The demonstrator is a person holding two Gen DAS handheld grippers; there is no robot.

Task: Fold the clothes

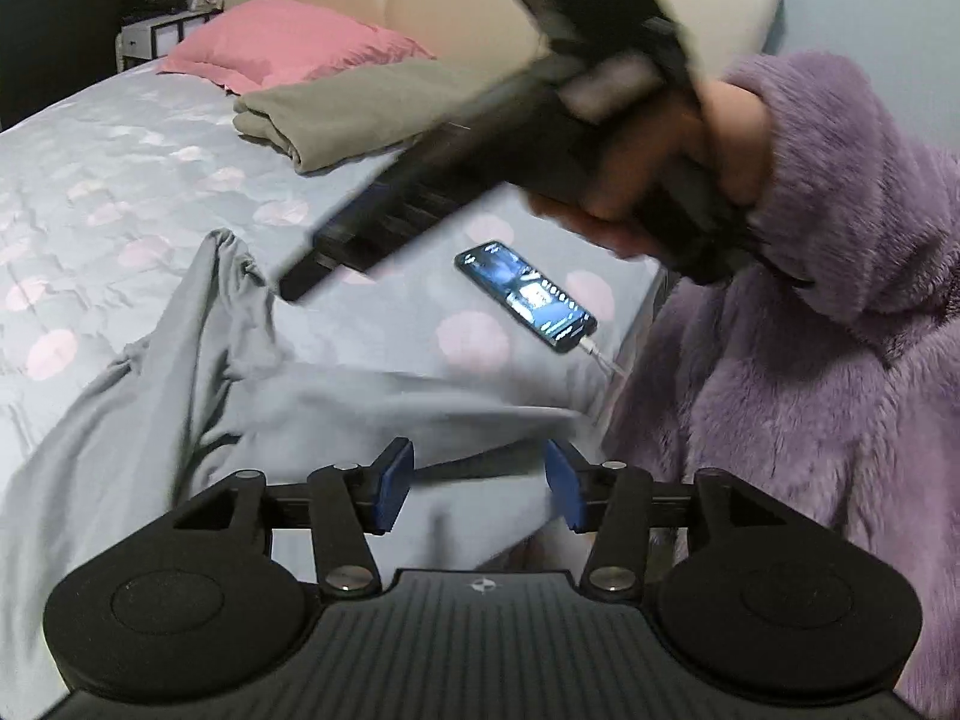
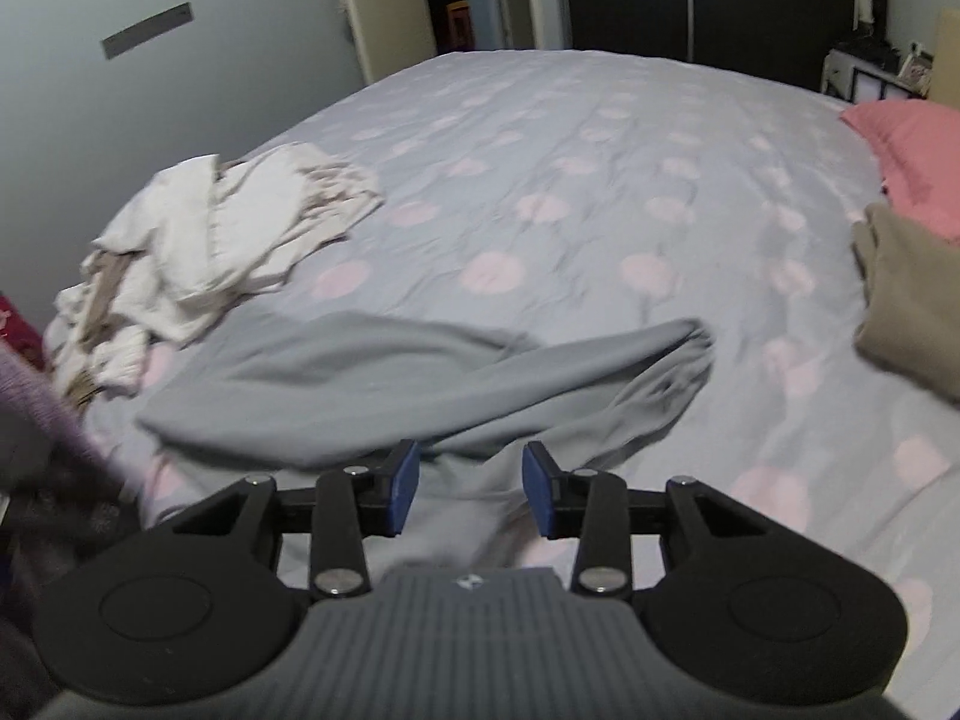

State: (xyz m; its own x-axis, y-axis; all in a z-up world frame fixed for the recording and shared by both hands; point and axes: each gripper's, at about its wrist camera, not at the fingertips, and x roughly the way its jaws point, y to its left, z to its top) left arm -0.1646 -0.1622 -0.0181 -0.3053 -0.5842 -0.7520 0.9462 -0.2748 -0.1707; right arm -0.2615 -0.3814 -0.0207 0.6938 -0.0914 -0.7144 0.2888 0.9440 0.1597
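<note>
Grey garment point(image 2: 420, 372) lies rumpled, both tongs spread, gripping nothing.
Flatten it first (phone point(image 1: 525, 297) sits at two o'clock); left gripper point(image 1: 480, 489) and right gripper point(image 2: 470, 489) pinch separate edges.

The grey garment point(image 2: 372, 372) is soft, matt knit cloth, lying in loose folds. The bed point(image 2: 600, 138) wears a thin, faintly creased cotton-like cover. The folded olive cloth point(image 1: 360, 108) looks smooth and matt, the pink pillow point(image 1: 282, 42) likewise. The sleeve point(image 1: 840, 192) is thick, fuzzy fleece. The phone point(image 1: 528, 294) has a glossy glass face. The left hand-held gripper point(image 1: 480, 483) is matt black plastic with blue rubbery pads.
</note>
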